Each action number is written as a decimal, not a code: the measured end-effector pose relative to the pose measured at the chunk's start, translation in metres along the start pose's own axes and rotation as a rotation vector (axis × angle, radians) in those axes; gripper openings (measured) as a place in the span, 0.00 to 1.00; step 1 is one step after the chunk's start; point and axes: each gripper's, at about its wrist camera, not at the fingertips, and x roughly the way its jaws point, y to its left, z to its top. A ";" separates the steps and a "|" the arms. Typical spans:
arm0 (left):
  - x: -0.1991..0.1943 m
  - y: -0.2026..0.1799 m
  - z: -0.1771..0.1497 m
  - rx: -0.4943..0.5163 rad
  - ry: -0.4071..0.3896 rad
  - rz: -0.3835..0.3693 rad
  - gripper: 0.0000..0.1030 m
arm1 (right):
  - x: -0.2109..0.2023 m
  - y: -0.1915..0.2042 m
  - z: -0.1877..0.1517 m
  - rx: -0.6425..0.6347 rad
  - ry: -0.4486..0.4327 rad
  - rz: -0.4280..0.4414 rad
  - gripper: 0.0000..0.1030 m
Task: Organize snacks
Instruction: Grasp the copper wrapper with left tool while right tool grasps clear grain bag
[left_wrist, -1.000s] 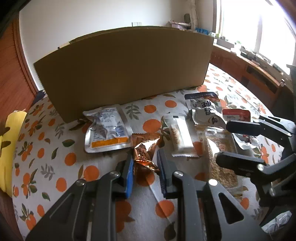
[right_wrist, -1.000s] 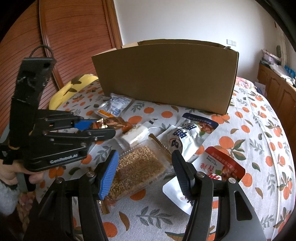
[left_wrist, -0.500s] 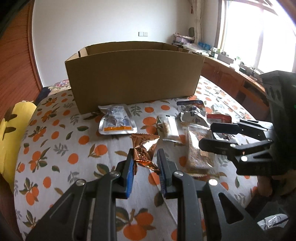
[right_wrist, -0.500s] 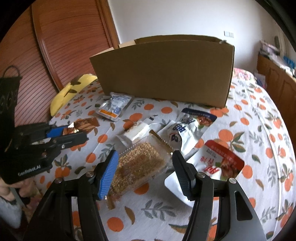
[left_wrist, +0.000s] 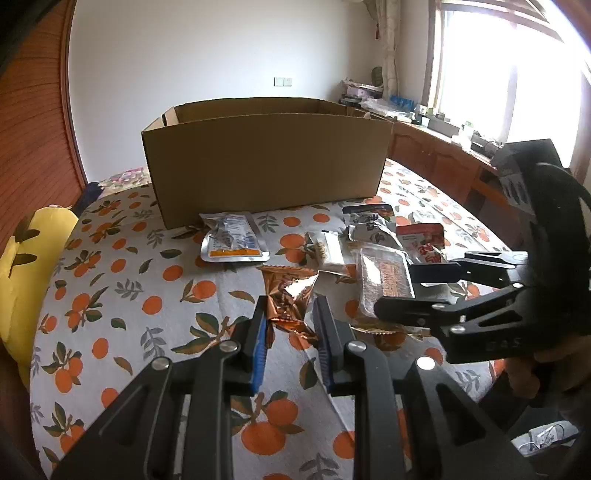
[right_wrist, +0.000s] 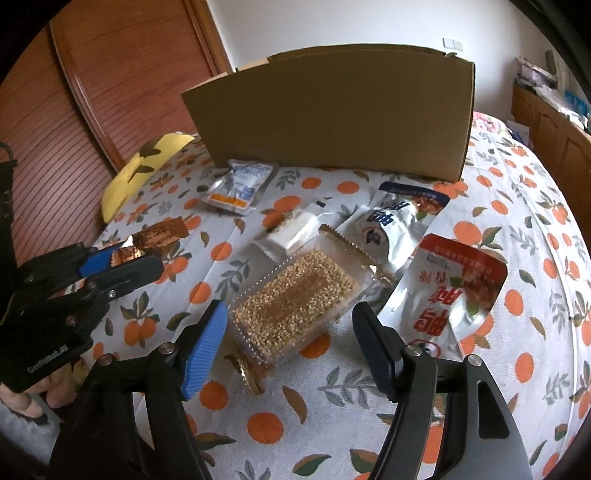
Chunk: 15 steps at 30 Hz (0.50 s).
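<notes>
The cardboard box (left_wrist: 266, 162) stands open-topped at the far side of the orange-print cloth (left_wrist: 110, 295), its interior hidden from both views, so I cannot tell whether it holds anything. In front of it lie the loose snacks: a red-and-silver pouch (right_wrist: 458, 291), a white-and-blue pouch (right_wrist: 395, 221), a clear tray of sesame brittle (right_wrist: 295, 299), a silver sachet with an orange band (left_wrist: 232, 240) and a white bar (right_wrist: 291, 229). My right gripper (right_wrist: 291, 336) hovers with its fingers spread wide on either side of the near end of the brittle tray, gripping nothing yet. My left gripper (left_wrist: 290, 325) is closed on the copper foil wrapper (left_wrist: 288, 295), which it holds clear of the cloth (smallest item in view). Risks, as I judge them: the crinkled foil is pinched only at its near end and could slip out on the way to the box; the box wall is tall, so a low carry would strike it; the two grippers sit near each other and could collide if both move at once.
</notes>
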 end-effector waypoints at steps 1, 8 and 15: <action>-0.001 0.001 -0.001 -0.002 -0.003 -0.002 0.21 | 0.000 0.000 0.001 0.003 -0.004 -0.004 0.71; -0.001 0.006 -0.006 -0.017 -0.005 -0.005 0.21 | 0.010 0.002 0.017 0.015 -0.006 -0.003 0.73; -0.002 0.011 -0.011 -0.036 -0.001 0.004 0.21 | 0.026 0.011 0.021 -0.021 0.019 -0.055 0.73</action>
